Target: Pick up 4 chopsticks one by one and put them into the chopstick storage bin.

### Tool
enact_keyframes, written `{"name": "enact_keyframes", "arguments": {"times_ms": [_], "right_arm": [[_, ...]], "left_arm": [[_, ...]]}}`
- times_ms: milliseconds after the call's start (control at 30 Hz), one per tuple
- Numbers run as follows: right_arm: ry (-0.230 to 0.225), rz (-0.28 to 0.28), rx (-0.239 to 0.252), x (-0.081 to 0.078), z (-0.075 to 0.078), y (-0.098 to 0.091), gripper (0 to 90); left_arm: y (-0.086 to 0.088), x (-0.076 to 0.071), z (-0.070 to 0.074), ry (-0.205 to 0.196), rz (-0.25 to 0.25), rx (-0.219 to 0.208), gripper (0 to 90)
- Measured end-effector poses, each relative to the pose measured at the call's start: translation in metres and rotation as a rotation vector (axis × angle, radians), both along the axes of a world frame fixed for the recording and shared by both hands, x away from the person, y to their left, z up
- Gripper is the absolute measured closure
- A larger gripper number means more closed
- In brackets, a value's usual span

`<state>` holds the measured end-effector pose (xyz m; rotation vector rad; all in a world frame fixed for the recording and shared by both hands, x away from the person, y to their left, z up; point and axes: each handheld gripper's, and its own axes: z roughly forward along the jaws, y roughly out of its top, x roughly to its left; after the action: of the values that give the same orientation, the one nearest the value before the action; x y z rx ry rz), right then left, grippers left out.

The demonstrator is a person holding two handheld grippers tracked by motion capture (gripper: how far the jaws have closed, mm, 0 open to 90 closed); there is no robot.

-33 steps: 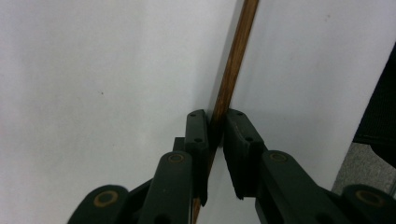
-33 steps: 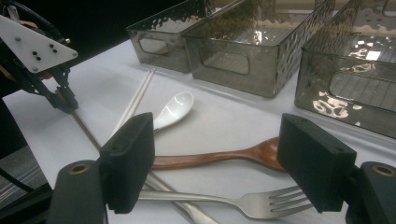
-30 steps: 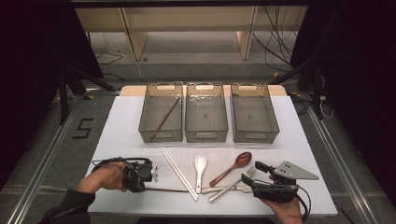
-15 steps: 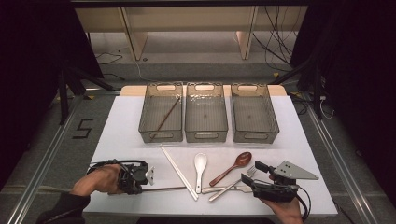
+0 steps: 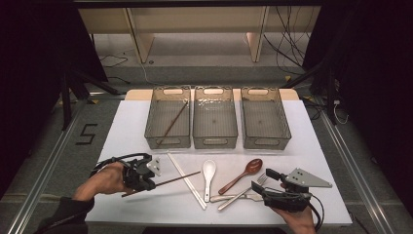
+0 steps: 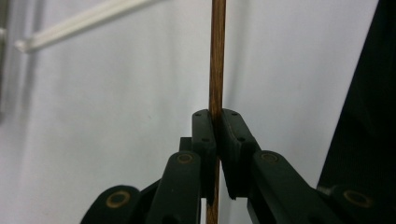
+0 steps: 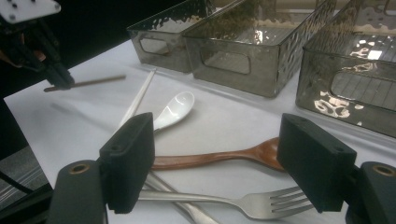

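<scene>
My left gripper [image 5: 147, 184] is at the near left of the white table, shut on a brown chopstick [image 5: 175, 179] that sticks out to the right, its far end raised off the surface. The left gripper view has both pads pressed on the chopstick [image 6: 217, 56]. My right gripper [image 5: 263, 180] rests at the near right, jaws open and nothing between them. Just beyond its open jaws lie a wooden spoon [image 7: 210, 158] and a metal fork [image 7: 261, 205]. A second brown chopstick [image 5: 173, 122] lies in the left bin [image 5: 152, 114].
Three clear bins stand in a row at the back: left, middle [image 5: 196, 117] and right [image 5: 286, 122]. A pair of white chopsticks [image 5: 187, 180], a white ceramic spoon [image 5: 209, 170] and another metal utensil [image 5: 226, 198] lie in the near middle.
The left gripper has risen a little with the brown chopstick, which lay flat on the table before and now tilts up off it. The right gripper has stayed put.
</scene>
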<state>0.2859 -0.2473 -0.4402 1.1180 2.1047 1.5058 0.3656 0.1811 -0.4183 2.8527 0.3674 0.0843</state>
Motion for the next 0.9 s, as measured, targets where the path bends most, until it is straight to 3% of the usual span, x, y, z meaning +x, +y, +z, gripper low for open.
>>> {"name": "enact_keyframes", "arguments": {"times_ms": [167, 500, 900], "right_arm": [[-0.002, -0.001, 0.001, 0.000, 0.000, 0.000, 28.5], [-0.004, 0.000, 0.001, 0.000, 0.000, 0.000, 28.5], [-0.005, 0.001, 0.002, -0.001, 0.000, -0.001, 28.5]], "left_arm": [[-0.006, 0.011, 0.012, -0.039, 0.074, -0.047, 84.4], [-0.011, 0.039, 0.035, -0.091, 0.287, -0.193, 84.3], [-0.010, 0.074, 0.049, -0.114, 0.438, -0.294, 84.3]]}}
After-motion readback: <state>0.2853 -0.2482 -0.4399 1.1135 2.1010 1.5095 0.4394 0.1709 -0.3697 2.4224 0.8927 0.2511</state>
